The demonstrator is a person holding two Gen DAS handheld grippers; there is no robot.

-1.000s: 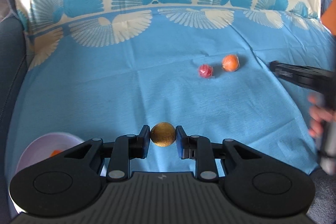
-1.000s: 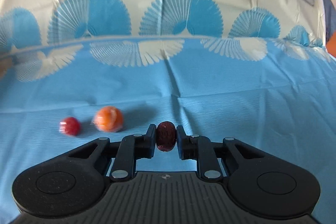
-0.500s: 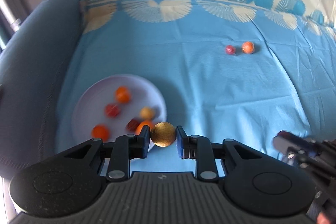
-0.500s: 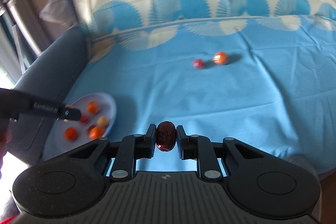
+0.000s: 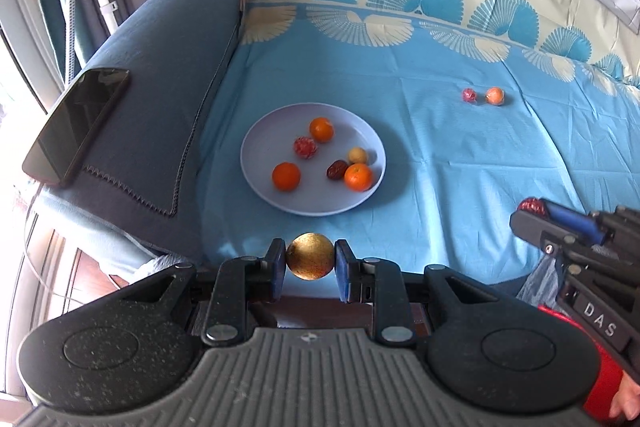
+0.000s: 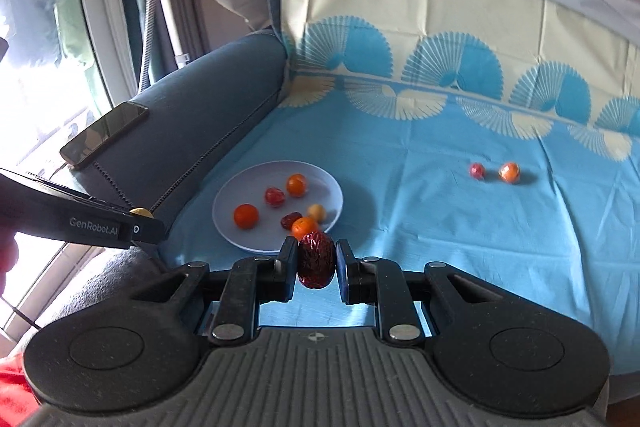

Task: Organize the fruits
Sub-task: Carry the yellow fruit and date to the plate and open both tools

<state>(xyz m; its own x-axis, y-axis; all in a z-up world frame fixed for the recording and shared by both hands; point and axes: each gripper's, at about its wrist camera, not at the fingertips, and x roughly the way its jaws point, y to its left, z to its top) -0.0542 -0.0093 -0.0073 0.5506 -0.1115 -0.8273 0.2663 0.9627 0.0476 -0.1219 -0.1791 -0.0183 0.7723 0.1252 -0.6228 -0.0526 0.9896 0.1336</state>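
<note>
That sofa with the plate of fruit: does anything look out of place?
Two things. A small red fruit and an orange one lie loose on the blue cloth, far from the plate. A phone lies flat on the armrest, near its outer edge.

A plate (image 5: 256, 183) is sitting on the cloth (image 5: 440, 163), near the cloth's left side. Six fruits are lying in it. Two more fruits (image 5: 484, 95) are lying side by side, far off to the right and further back. A phone (image 5: 76, 125) is resting on the armrest (image 5: 160, 75), left of the plate.
</note>
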